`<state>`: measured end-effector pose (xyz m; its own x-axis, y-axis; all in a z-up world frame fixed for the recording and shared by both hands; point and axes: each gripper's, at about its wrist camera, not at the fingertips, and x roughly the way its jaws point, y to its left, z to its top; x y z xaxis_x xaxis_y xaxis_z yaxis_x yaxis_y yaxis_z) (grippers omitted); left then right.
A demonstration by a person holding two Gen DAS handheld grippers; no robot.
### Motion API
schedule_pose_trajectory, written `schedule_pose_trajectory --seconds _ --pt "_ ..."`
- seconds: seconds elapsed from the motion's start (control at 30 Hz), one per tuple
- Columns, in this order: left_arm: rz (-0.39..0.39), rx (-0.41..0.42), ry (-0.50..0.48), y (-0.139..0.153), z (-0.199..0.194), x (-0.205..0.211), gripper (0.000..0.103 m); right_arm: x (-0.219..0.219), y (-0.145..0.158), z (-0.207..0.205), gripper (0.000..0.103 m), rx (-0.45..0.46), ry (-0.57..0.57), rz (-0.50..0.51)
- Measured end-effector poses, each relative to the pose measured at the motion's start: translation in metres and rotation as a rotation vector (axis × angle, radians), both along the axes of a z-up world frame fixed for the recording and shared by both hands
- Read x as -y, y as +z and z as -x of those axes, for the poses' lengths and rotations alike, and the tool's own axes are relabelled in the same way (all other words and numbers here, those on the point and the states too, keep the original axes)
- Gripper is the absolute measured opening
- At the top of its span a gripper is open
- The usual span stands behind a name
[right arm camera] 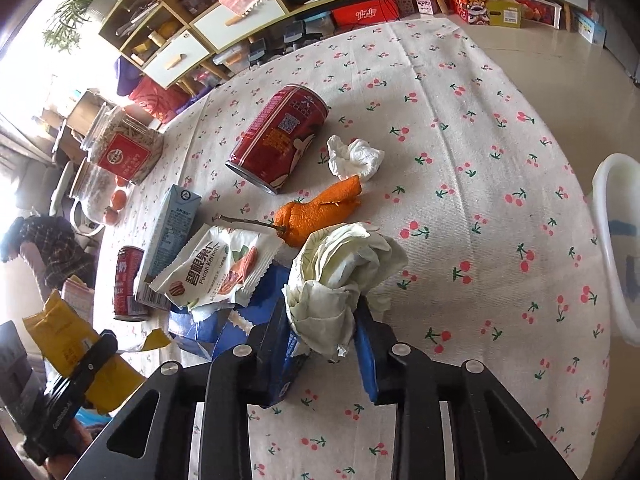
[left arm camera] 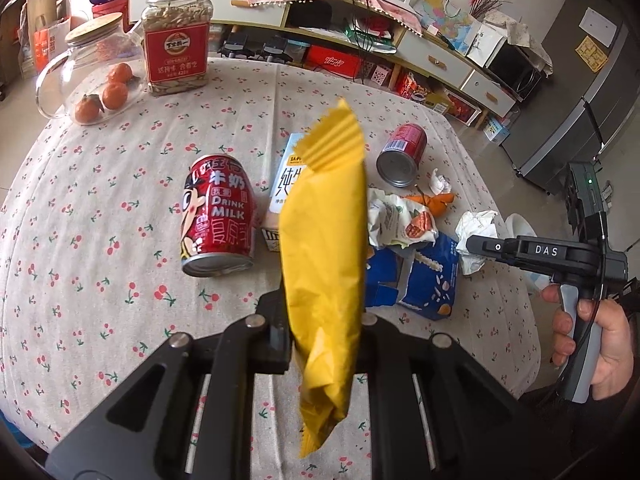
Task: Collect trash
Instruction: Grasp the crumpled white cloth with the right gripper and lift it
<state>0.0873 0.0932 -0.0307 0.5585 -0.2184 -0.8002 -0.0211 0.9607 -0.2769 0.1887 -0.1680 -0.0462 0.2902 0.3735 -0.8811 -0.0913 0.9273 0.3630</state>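
Observation:
My left gripper (left arm camera: 324,320) is shut on a yellow snack wrapper (left arm camera: 324,240), which hangs clear above the cherry-print tablecloth (left arm camera: 100,240). My right gripper (right arm camera: 324,320) is shut on a crumpled white paper wad (right arm camera: 340,264) just above the table; the left wrist view shows it at the right (left arm camera: 480,246). Trash lies on the cloth: a red milk can (left arm camera: 218,216), a milk carton (right arm camera: 168,236), a second red can (right arm camera: 280,136), a pecan wrapper (right arm camera: 220,268), a torn blue box (left arm camera: 424,280), orange peel (right arm camera: 320,210) and a small tissue (right arm camera: 354,156).
A seed jar (left arm camera: 178,36) and a glass jar with tangerines (left arm camera: 96,76) stand at the table's far left. A white plastic bin (right arm camera: 620,248) sits off the right edge of the table. Shelves and boxes line the wall beyond.

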Motion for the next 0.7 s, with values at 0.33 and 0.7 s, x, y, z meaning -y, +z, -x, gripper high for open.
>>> schedule_pose_trajectory --seconds 0.33,0.7 --pt "-0.004 0.022 -0.073 0.008 -0.007 0.029 0.015 0.037 0.025 0.014 0.029 0.052 -0.033 -0.010" --pt "-0.024 0.043 -0.224 0.023 -0.030 0.102 0.015 0.124 0.041 0.024 0.029 0.087 -0.167 -0.009"
